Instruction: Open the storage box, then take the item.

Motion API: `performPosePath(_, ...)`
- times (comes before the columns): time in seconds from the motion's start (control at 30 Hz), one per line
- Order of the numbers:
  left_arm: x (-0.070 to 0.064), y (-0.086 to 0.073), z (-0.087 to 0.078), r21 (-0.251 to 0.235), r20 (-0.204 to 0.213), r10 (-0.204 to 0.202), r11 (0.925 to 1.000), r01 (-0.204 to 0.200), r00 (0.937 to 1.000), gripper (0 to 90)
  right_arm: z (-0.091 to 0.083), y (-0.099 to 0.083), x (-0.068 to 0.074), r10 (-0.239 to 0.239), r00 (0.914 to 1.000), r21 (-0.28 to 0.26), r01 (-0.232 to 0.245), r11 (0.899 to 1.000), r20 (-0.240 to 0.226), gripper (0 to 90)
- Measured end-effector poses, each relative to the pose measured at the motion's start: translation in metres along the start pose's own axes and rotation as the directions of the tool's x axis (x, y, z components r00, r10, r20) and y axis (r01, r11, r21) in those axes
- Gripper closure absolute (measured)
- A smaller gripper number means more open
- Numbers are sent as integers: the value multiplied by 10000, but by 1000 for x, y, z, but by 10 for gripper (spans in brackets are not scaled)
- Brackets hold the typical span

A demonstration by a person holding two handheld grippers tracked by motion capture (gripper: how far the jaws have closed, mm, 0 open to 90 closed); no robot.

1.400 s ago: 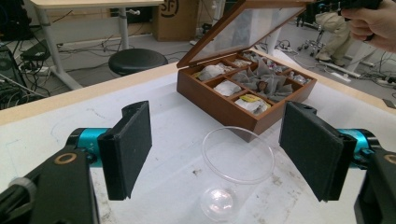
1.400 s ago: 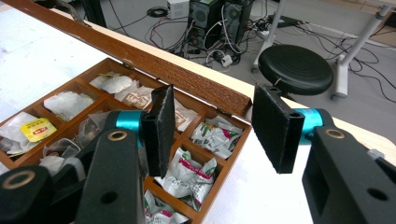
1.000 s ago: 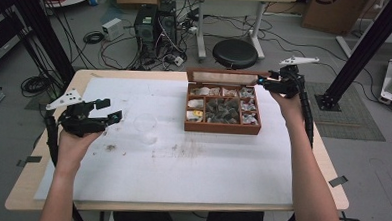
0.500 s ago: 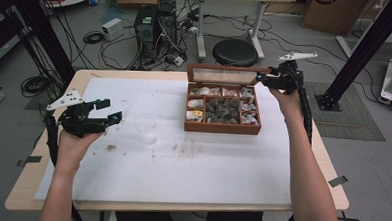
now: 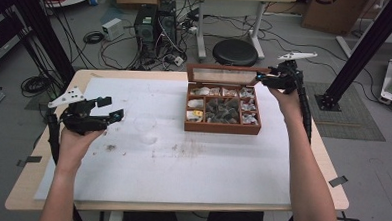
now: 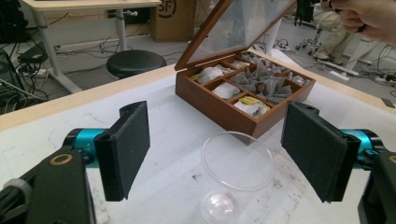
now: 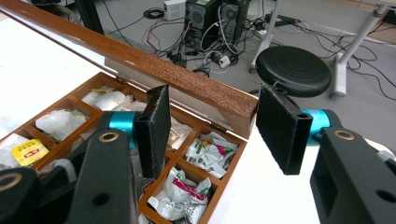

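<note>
At the box's far right corner | I straddle the raised lid (image 7: 140, 60) with the right gripper (image 7: 212, 123), jaws spread, not clamped | left gripper (image 6: 215, 154), jaws spread, frames the clear cup (image 6: 236, 170) for pickup | wooden tea box (image 5: 223, 107) sits mid-table.
</note>
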State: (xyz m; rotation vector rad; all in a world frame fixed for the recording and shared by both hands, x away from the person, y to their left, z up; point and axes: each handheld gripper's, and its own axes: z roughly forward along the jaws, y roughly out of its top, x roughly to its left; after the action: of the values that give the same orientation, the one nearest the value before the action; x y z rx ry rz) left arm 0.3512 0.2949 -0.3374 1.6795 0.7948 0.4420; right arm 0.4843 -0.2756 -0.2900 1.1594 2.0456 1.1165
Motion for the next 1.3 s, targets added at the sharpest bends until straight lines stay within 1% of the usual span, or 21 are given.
performPosePath(0.33,-4,2,4,83,71,98,9999,-99,9999,236,0,0,0,6,10000,39,-6,10000,4,457)
performPosePath(0.5,-6,3,3,23,109,137,9999,-138,9998,236,0,0,0,-5,10000,43,5,10000,-6,457)
performPosePath(0.67,-6,0,3,45,105,109,9999,-109,9999,236,0,0,0,41,10000,36,-41,10000,-15,456)
performPosePath(0.77,-5,-3,3,13,186,39,10000,-39,9998,236,0,0,0,40,10000,42,-40,10000,-28,456)
performPosePath(0.87,-6,-4,3,60,192,41,10000,-42,9998,236,0,0,0,53,10000,36,-53,10000,-60,455)
performPosePath(1.03,-8,-6,2,-56,193,86,9999,-85,9998,236,0,0,-1,69,9999,1,-69,10000,-111,449)
performPosePath(1.2,-10,-6,4,-23,213,126,9999,-126,9997,236,2,0,1,53,10000,44,-53,10000,-45,436)
performPosePath(1.3,-13,-3,6,-125,418,106,9999,-101,9991,236,2,0,0,35,10000,47,-35,10000,-77,436)
